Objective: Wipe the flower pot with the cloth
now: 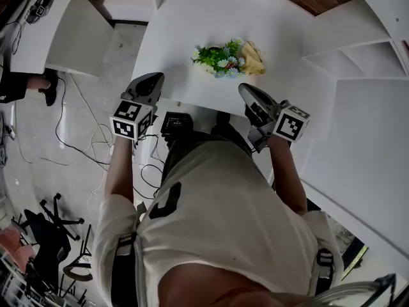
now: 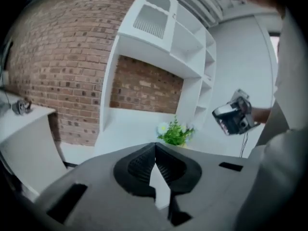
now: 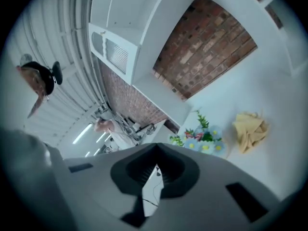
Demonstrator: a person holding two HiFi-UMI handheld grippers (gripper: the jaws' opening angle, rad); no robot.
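Two grippers are held up at the near edge of the white table [image 1: 192, 18], each with its jaws pressed together on nothing. The left gripper [image 1: 155, 78] is near and to the left of the flower pot [image 1: 219, 59]. The right gripper [image 1: 244, 89] is near and slightly to the pot's right. Neither touches the pot (it is mostly hidden under green leaves and pale blue and white flowers), which stands on the table. A crumpled yellow cloth [image 1: 253, 59] lies just to its right, against the foliage. White shelves [image 2: 190, 57] and a brick wall [image 2: 62, 61] rise at the far side.
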